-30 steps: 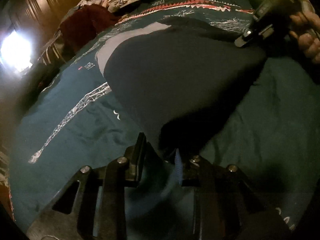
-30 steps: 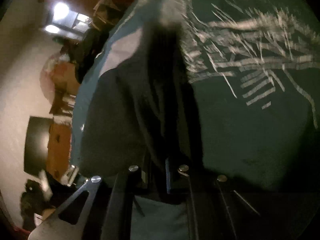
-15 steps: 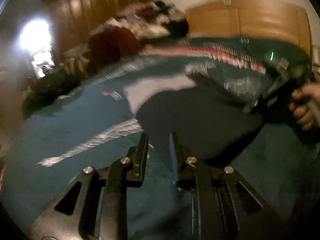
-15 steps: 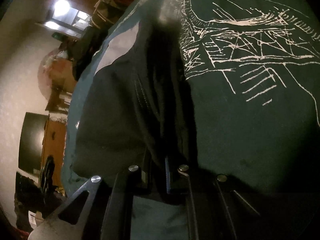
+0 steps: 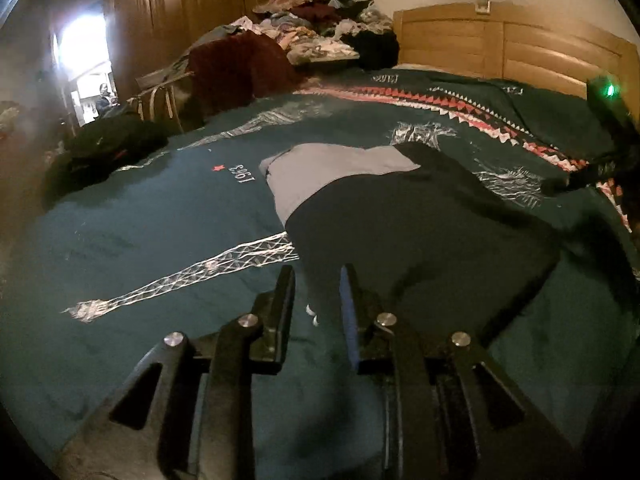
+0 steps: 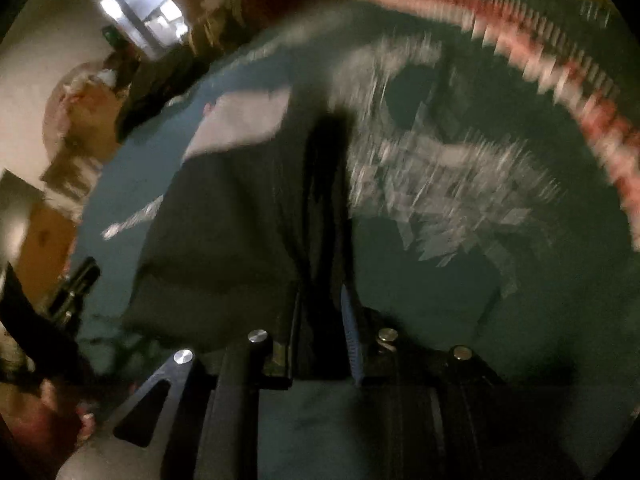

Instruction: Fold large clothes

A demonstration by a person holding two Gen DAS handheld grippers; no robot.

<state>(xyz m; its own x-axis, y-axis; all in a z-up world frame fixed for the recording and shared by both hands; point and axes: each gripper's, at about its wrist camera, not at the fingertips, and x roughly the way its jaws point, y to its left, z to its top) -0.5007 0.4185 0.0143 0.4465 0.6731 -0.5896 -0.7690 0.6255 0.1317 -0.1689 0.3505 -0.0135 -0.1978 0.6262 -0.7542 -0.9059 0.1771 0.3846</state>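
A large dark garment [image 5: 400, 224] with a grey panel [image 5: 320, 172] lies folded on the teal bedspread [image 5: 160, 220]. My left gripper [image 5: 316, 280] is open and empty just above the garment's near edge. My right gripper [image 6: 320, 300] shows blurred, its jaws a little apart with a dark fold of the garment [image 6: 224, 220] running between them; whether they still pinch it is unclear. In the left wrist view the right gripper [image 5: 576, 178] is at the garment's far right corner.
A heap of mixed clothes [image 5: 320, 36] sits at the bed's far end beside a wooden headboard [image 5: 508, 40]. A dark bundle [image 5: 104, 148] lies off the bed's left edge. A wardrobe [image 5: 216, 4] and a lit doorway [image 5: 84, 64] stand behind.
My left gripper let go of the garment, opened and pulled back above it. My right gripper's jaws have spread a little and its view now blurs with motion.
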